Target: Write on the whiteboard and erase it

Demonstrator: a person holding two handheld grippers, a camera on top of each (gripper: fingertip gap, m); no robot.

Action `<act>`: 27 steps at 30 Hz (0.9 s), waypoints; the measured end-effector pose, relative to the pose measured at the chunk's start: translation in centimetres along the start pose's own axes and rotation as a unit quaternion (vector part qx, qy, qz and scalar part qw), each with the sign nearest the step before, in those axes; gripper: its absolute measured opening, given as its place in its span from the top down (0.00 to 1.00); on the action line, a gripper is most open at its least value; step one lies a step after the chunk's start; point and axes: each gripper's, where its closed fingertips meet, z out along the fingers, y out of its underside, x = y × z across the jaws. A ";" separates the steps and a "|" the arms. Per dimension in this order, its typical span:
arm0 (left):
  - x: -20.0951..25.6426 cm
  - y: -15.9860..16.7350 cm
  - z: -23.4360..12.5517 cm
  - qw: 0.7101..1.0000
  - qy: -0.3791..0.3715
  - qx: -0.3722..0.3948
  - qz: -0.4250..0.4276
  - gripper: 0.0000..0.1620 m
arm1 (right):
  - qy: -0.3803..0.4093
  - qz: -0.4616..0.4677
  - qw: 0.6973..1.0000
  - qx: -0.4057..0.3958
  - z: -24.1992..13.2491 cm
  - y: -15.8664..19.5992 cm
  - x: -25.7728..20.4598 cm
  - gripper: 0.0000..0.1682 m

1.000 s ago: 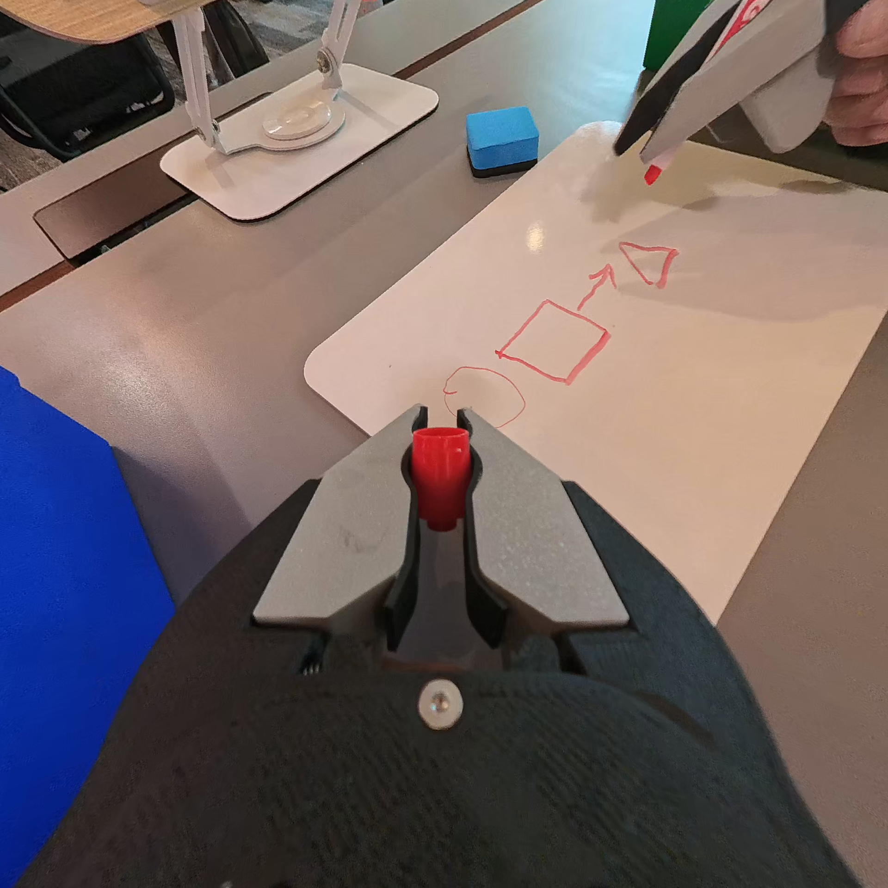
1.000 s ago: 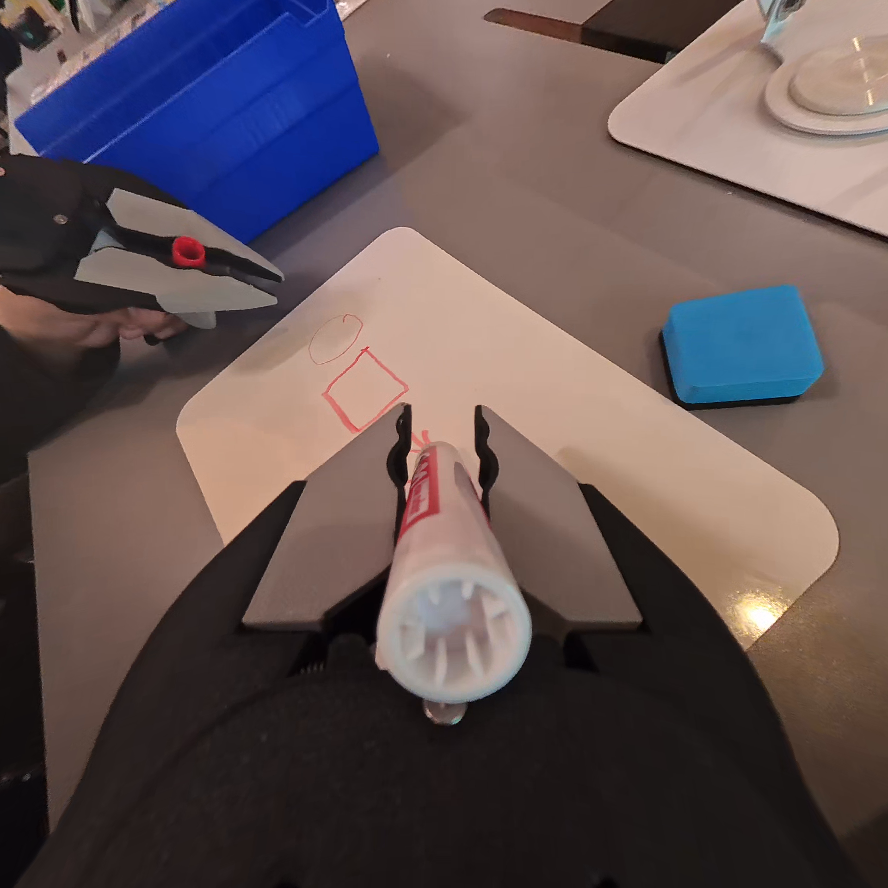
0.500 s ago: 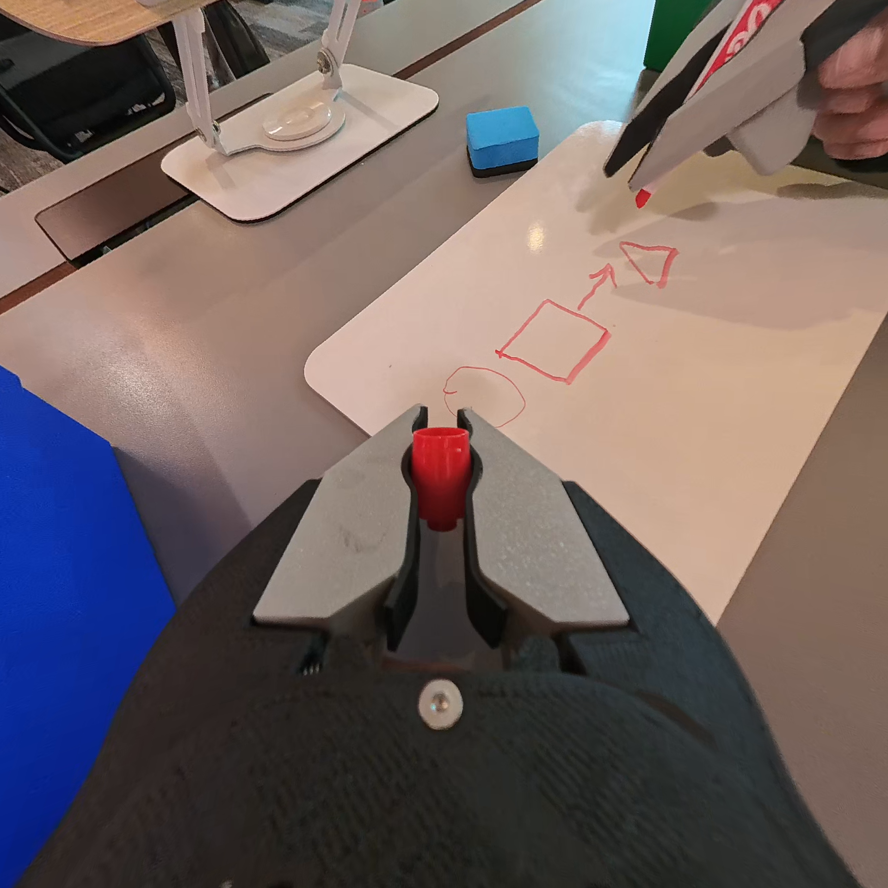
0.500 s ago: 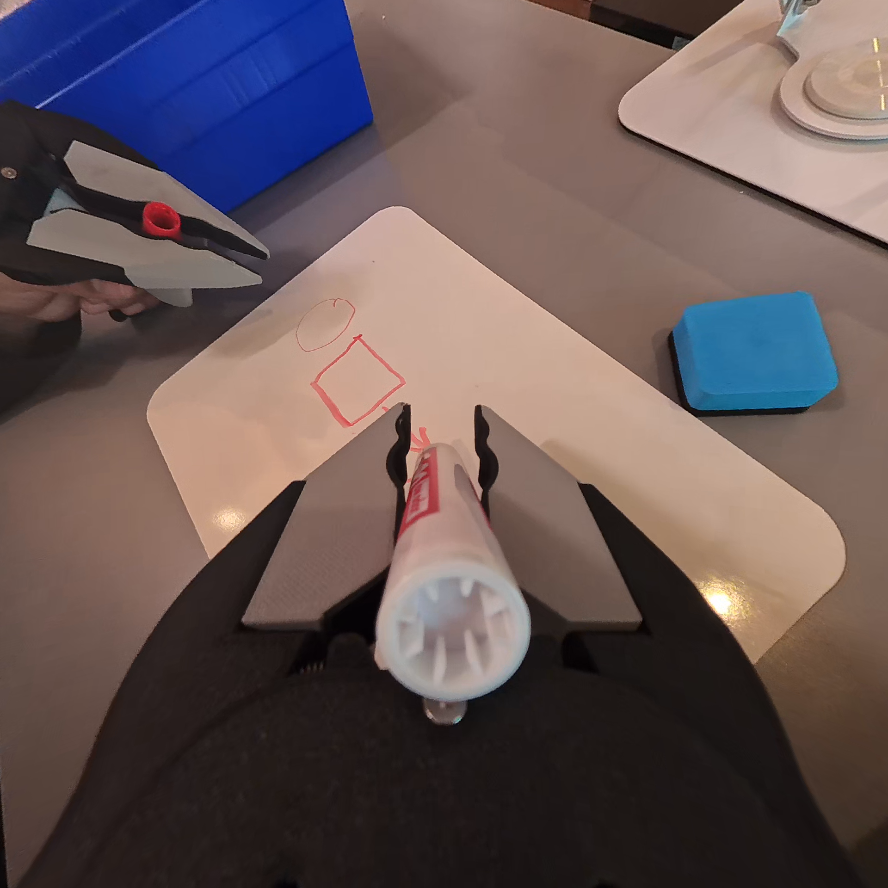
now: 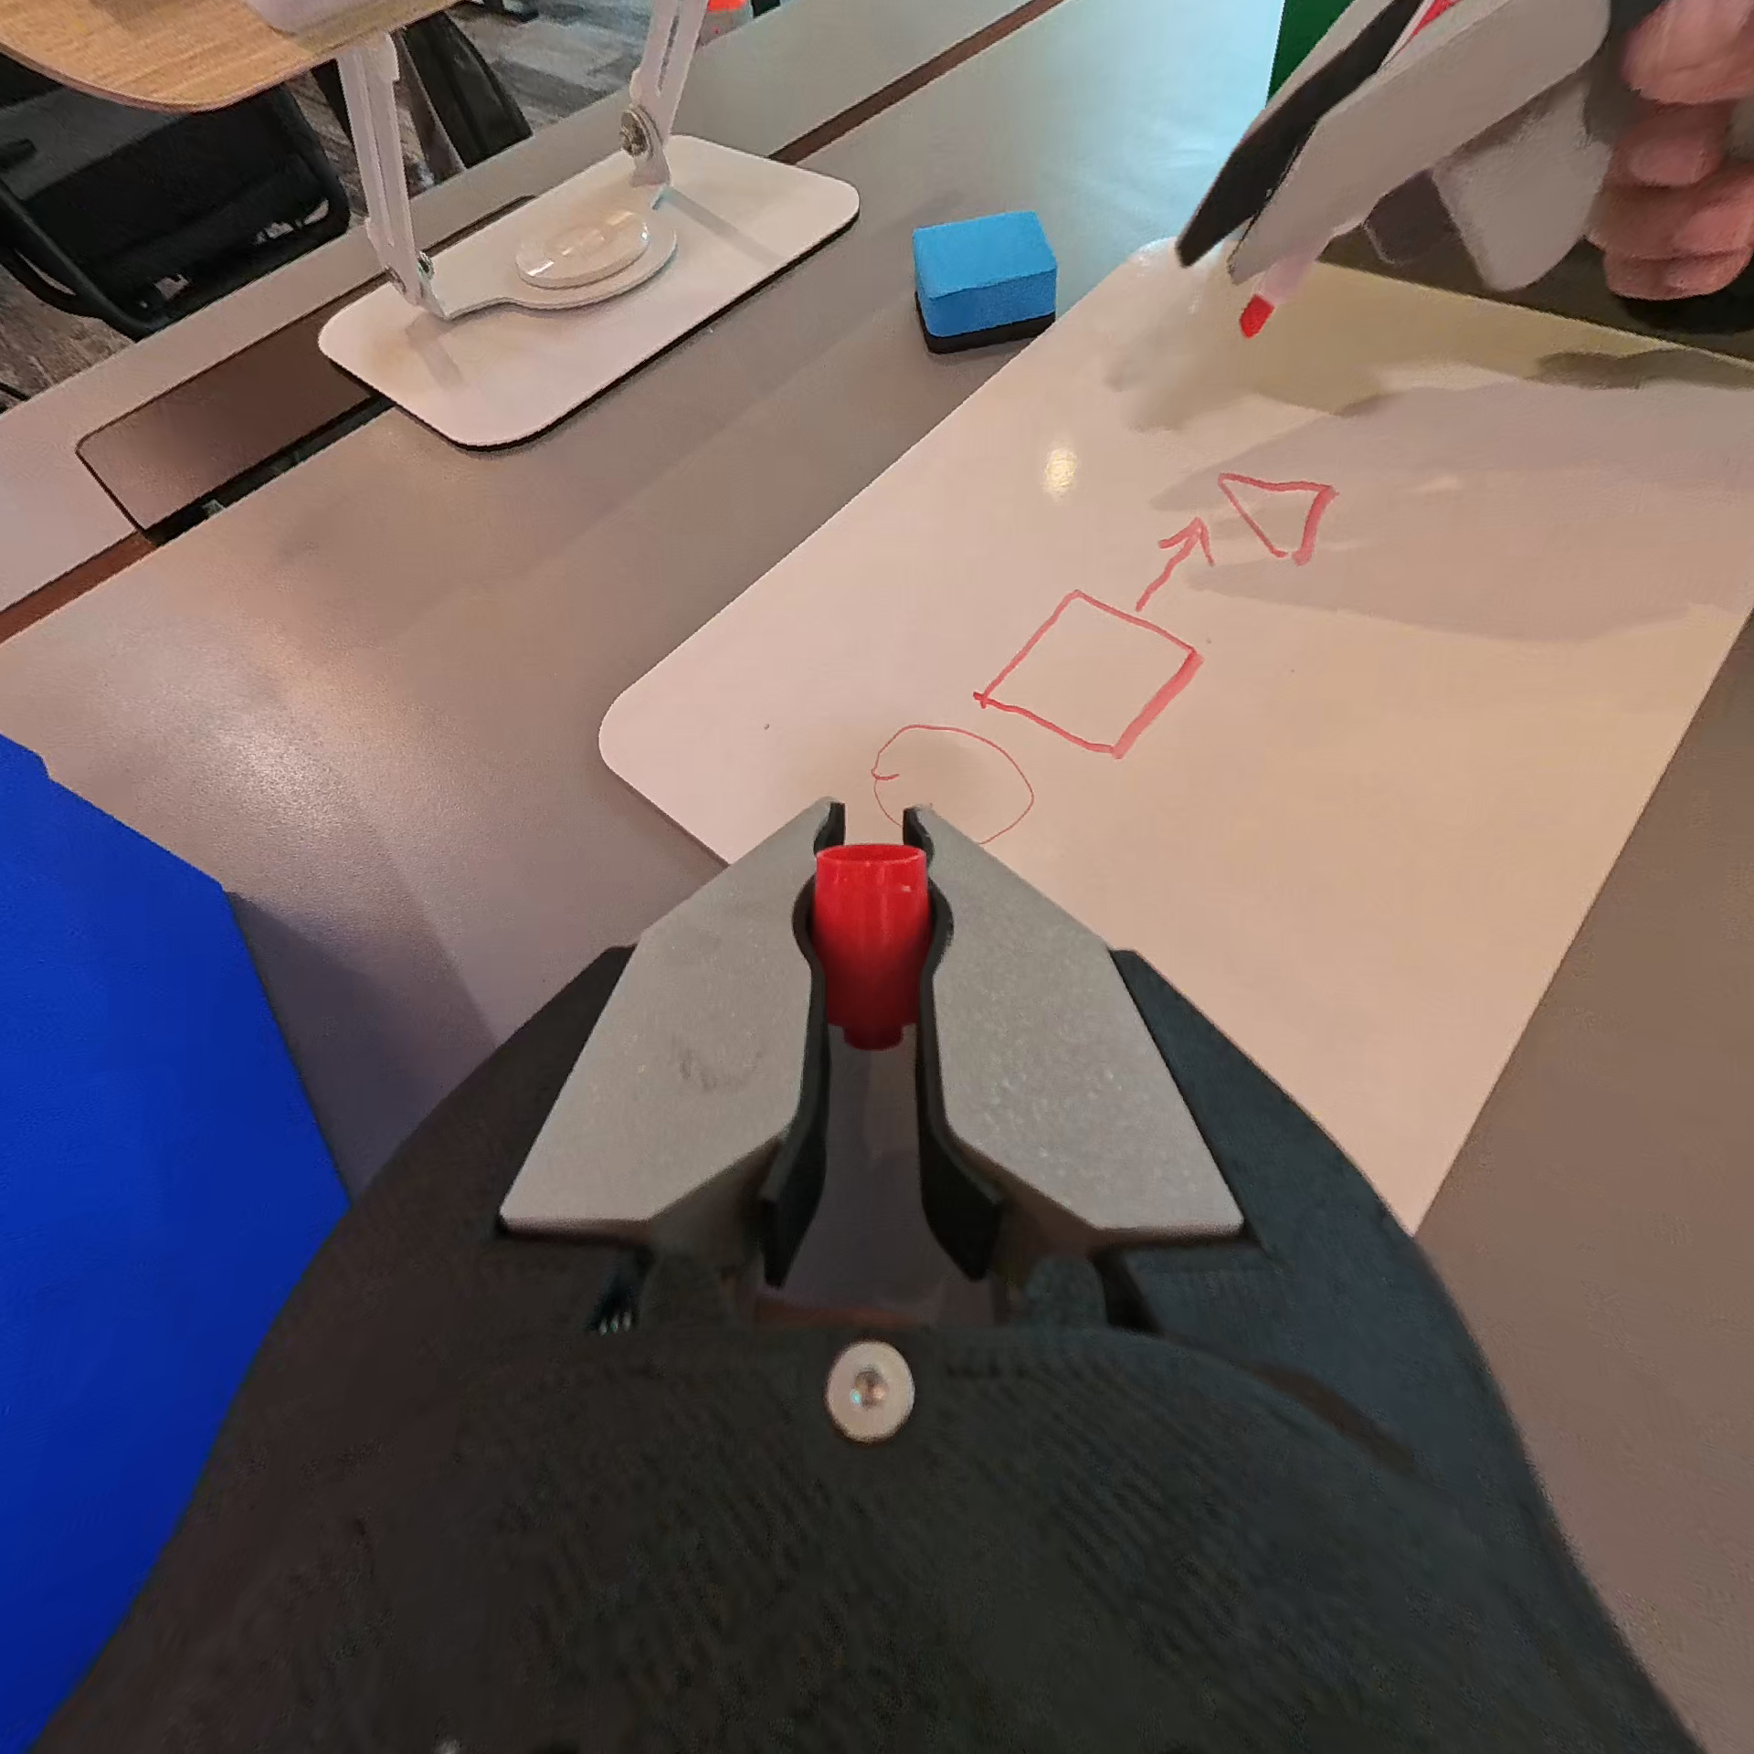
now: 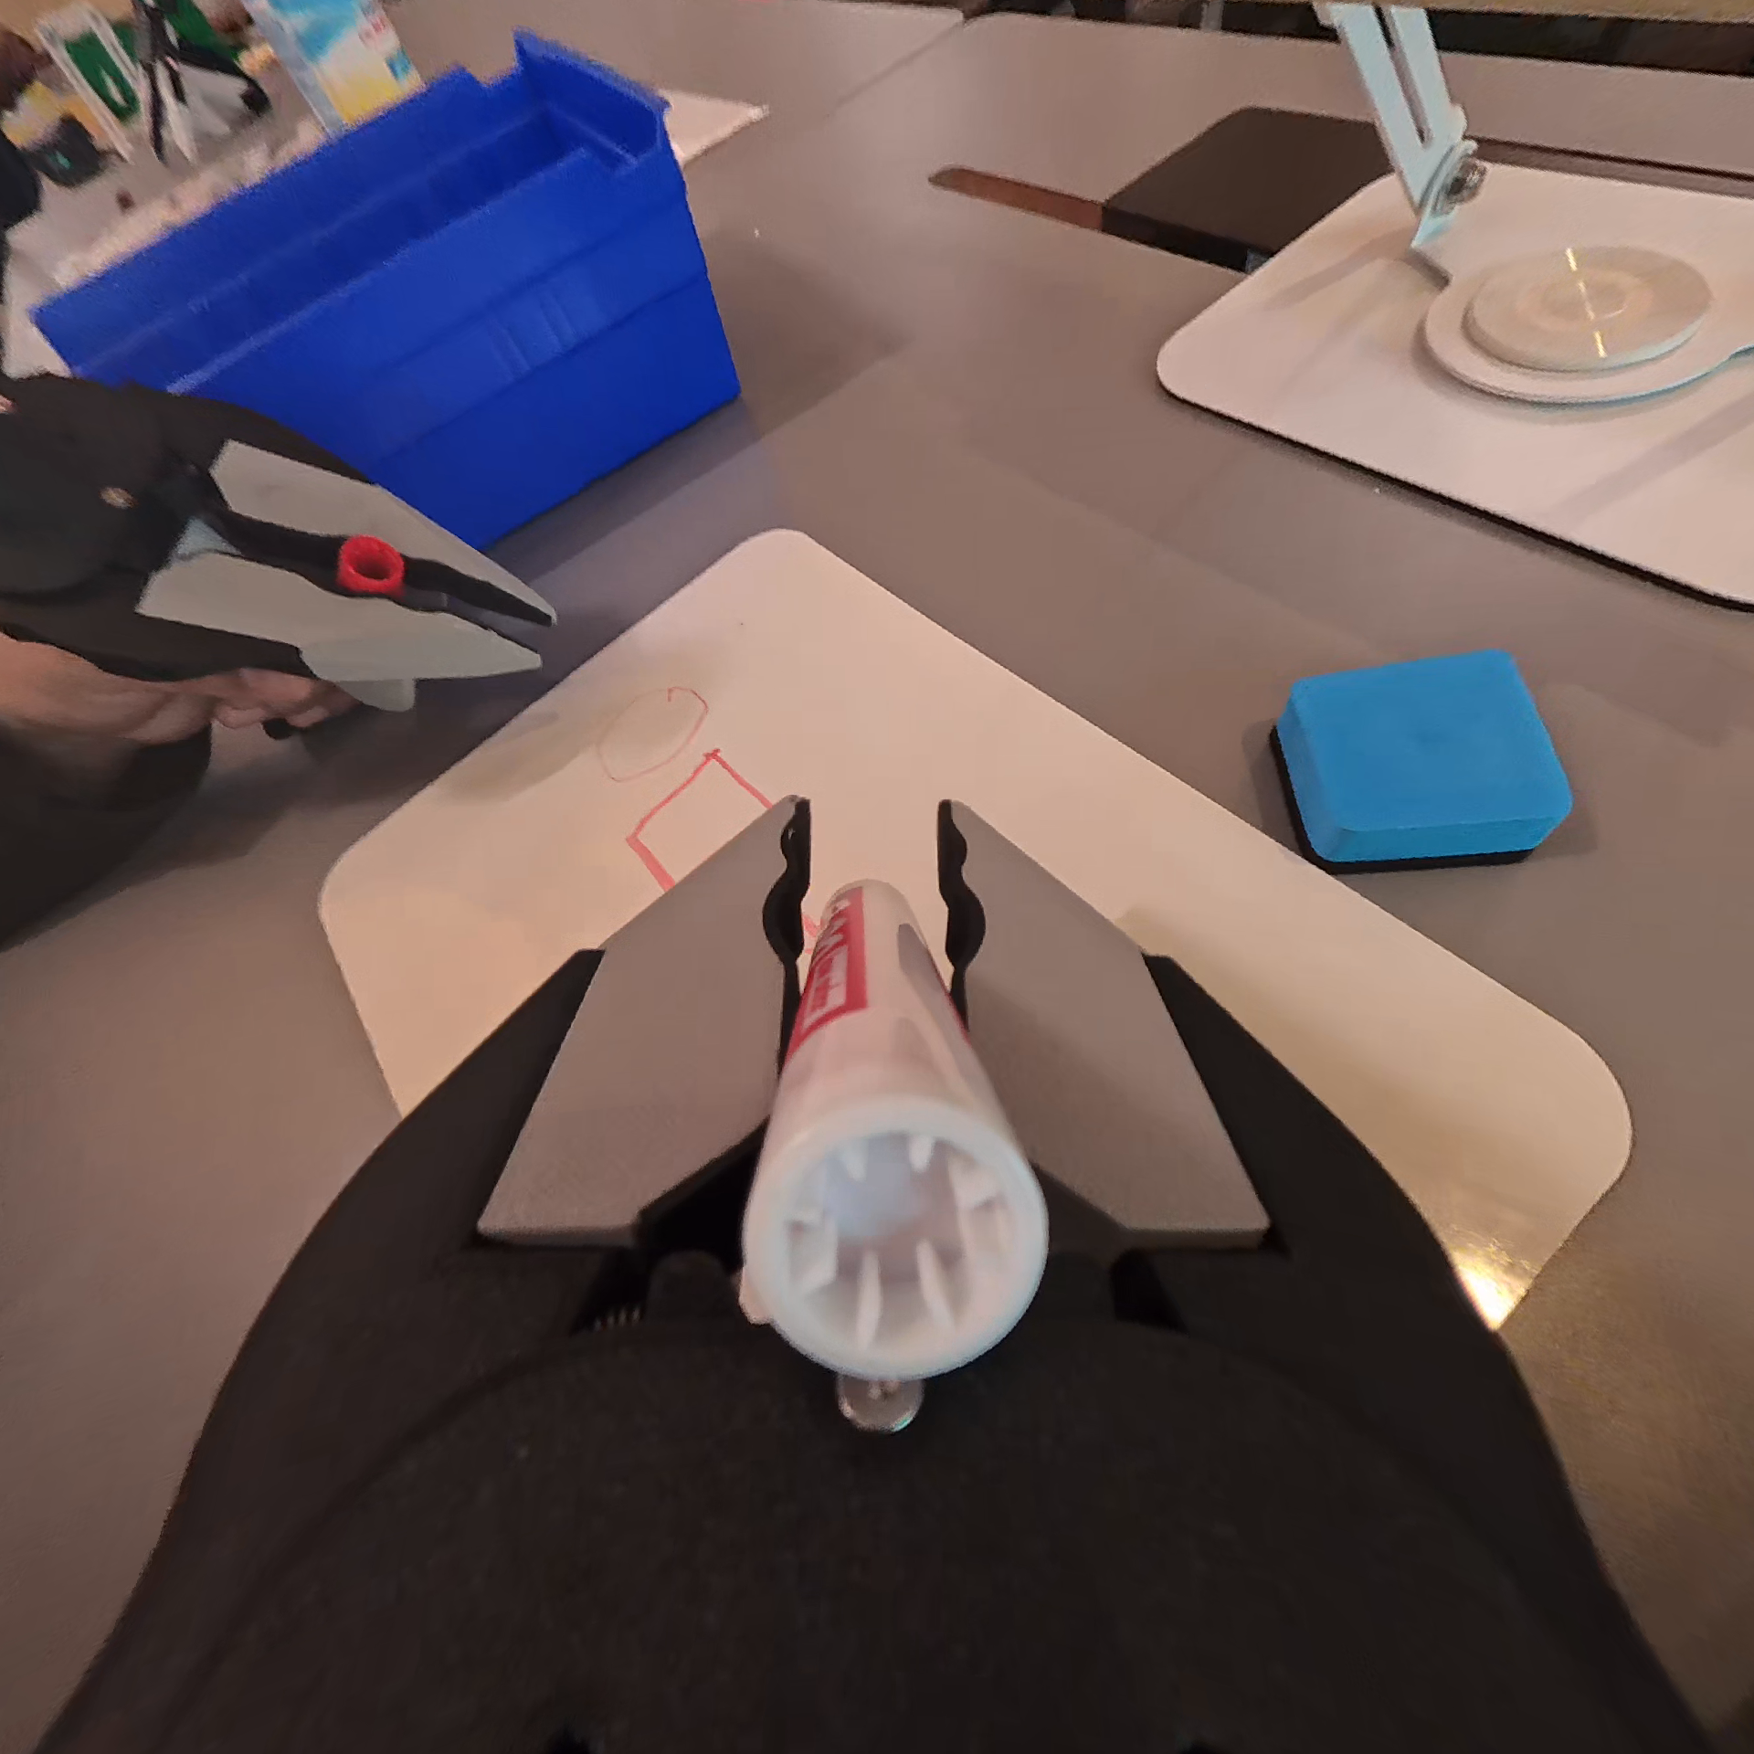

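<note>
surface: grey matte tabletop (image 6: pixel 997 494) | flat white rounded whiteboard (image 6: pixel 1234 1025), red shapes | blue foam eraser (image 6: pixel 1419 764) beside whiteboard | left tool (image 5: pixel 871 830) grasping red cap (image 5: pixel 868 935) | right tool (image 6: pixel 873 835) grasping white marker (image 6: pixel 878 1072) above whiteboard

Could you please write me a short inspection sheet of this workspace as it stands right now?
Surface: grey table; the whiteboard lies flat on it.
Job's things: whiteboard bears a red circle, square, arrow and triangle. Blue eraser sits on the table beside the board, untouched.
Clutter: blue bin; white stand base.
Grippers: left gripper shut on the red cap; right gripper shut on the marker, its red tip held above the board.
Cables: nothing seen.
Surroundings: more tables and blurred items behind the bin.
</note>
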 end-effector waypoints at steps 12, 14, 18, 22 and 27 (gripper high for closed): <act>0.4 -0.1 0.0 1.000 0.002 0.002 0.017 0.94 | -0.021 0.013 0.999 0.043 -0.3 -1.2 -0.6 0.86; 0.5 -0.2 0.0 1.000 0.001 0.004 0.026 0.94 | -0.039 0.012 0.998 0.047 -0.2 -1.3 -1.2 0.85; 1.5 -0.8 -0.1 0.998 0.007 0.024 0.066 0.94 | -0.119 -0.008 0.991 0.065 -0.1 -2.0 -4.6 0.86; 3.0 -1.1 0.2 0.993 0.012 0.032 0.116 0.94 | -0.197 -0.021 0.975 0.096 0.1 -2.8 -8.8 0.86; 4.7 -2.0 0.3 0.991 0.020 0.047 0.125 0.94 | -0.254 0.002 0.961 0.112 0.9 -3.3 -12.2 0.86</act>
